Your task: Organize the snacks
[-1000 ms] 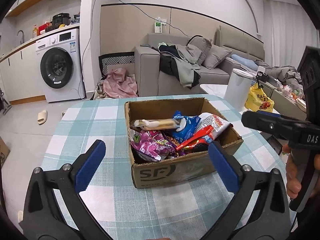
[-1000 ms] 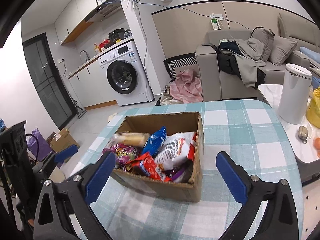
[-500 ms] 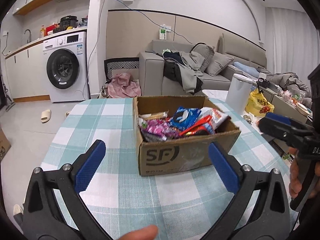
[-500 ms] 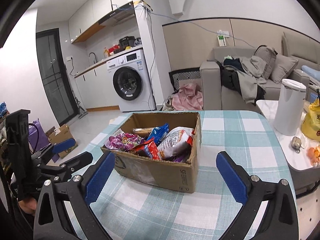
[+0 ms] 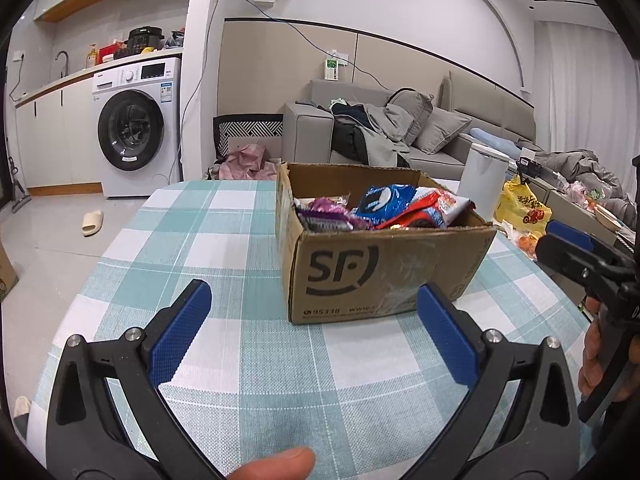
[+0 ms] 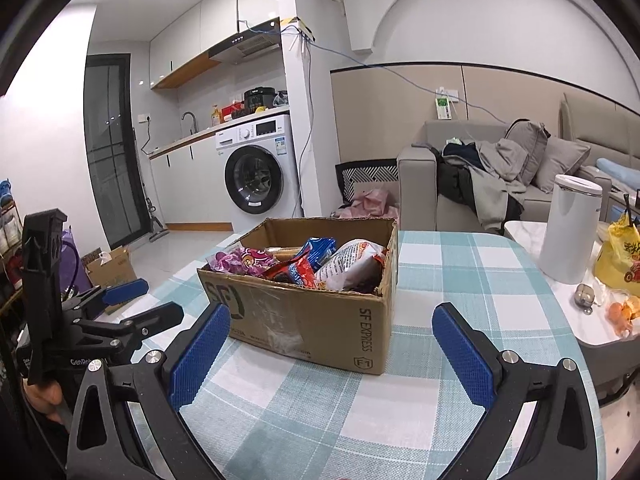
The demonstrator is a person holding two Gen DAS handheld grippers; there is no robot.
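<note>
Both tongs, left (image 5: 312, 332) and right (image 6: 332, 344), gape empty just short of the box (image 5: 380, 268). Snacks (image 6: 304, 264) seem packed; next likely means backing off.

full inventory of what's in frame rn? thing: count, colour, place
cardboard box: 1, brown, SF logo, on table
snack packets: several, purple, blue, red, white, inside box
table: 1, teal-white check cloth
washing machine: 1, white, under kitchen counter
sofa: 1, grey, clothes piled on it
canister: 1, white, side table to the right
plastic bag: 1, yellow, beside canister
slipper: 1, beige, floor
left gripper: 1, black, blue pads, open, empty
right gripper: 1, same, open, empty
</note>
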